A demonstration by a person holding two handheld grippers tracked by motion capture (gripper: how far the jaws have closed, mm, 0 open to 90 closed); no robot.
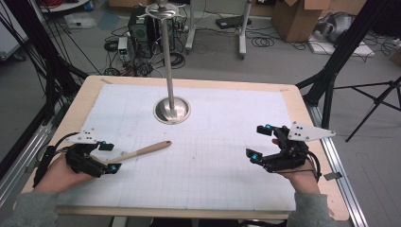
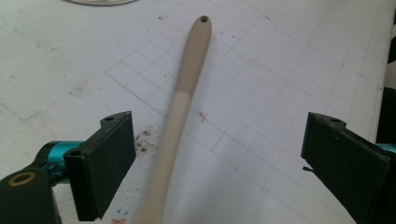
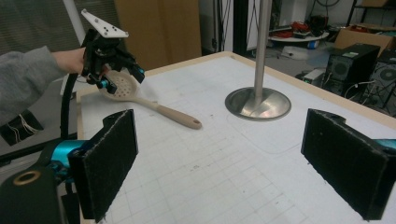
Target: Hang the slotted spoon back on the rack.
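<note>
A beige slotted spoon (image 1: 144,150) lies on the white grid mat (image 1: 213,175) at the left, its handle end pointing toward the table's middle. My left gripper (image 1: 109,157) is open, one jaw on each side of the handle (image 2: 187,88) without touching it. The right gripper view shows the perforated bowl (image 3: 123,86) just under the left gripper (image 3: 112,74). My right gripper (image 1: 257,142) hovers open over the mat's right side with nothing between its jaws; its own view (image 3: 223,116) looks across the table toward the spoon.
A metal stand with a round base (image 1: 172,109) and a tall pole (image 1: 166,52) rises at the mat's far centre. The mat sits on a wooden table (image 1: 307,118). Beyond it the floor holds a computer tower (image 1: 142,26), cables, cardboard boxes (image 1: 298,16) and black tripod legs (image 1: 373,101).
</note>
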